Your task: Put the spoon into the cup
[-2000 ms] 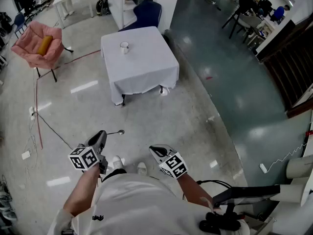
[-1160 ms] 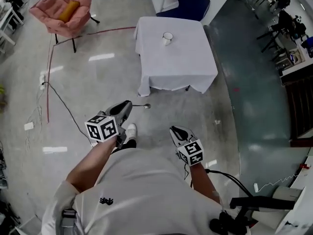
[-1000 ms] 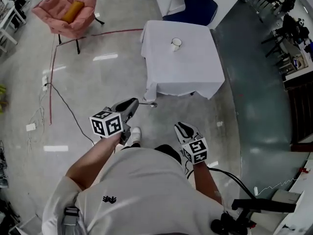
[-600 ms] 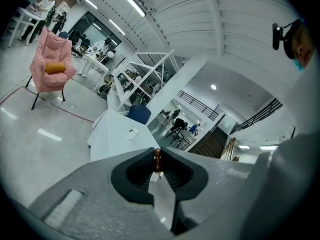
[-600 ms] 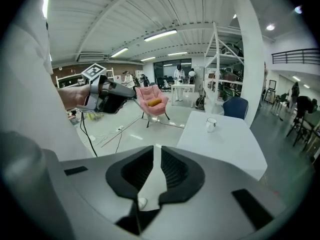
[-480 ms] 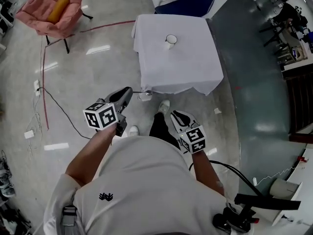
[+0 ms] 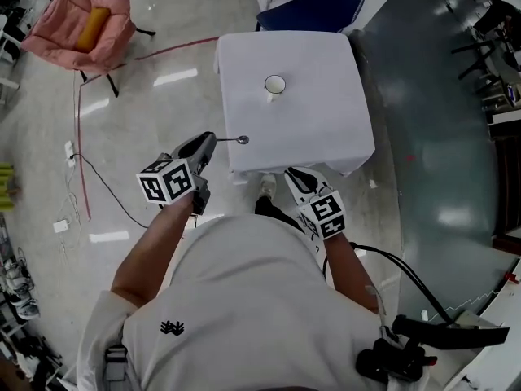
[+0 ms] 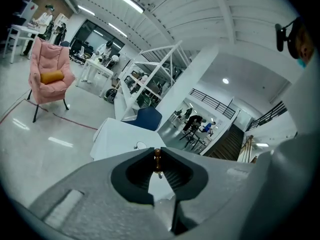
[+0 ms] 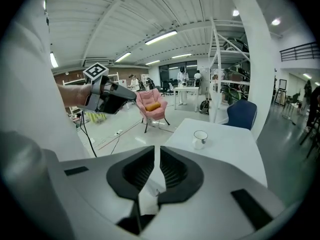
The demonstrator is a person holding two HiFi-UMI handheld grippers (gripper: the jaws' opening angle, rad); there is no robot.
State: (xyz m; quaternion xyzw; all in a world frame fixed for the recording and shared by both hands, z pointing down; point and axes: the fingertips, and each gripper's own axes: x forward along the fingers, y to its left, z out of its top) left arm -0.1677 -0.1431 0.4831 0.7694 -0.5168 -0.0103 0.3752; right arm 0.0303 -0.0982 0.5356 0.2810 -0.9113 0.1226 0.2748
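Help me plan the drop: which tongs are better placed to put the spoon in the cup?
Left. The left tongs grip the spoon, whose bowl reaches over the table edge, short of the cup. The right tongs are shut and empty.

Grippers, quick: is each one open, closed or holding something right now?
Left gripper: closed on the spoon.
Right gripper: closed, holding nothing.

The right gripper [image 9: 157,151] has its jaws drawn almost together, only a thin slit between them and nothing in it. Beyond them a white cup [image 9: 200,138] stands on a white-clothed table [image 9: 230,151]. At upper left, the left gripper [image 9: 131,96] is held out above the floor.
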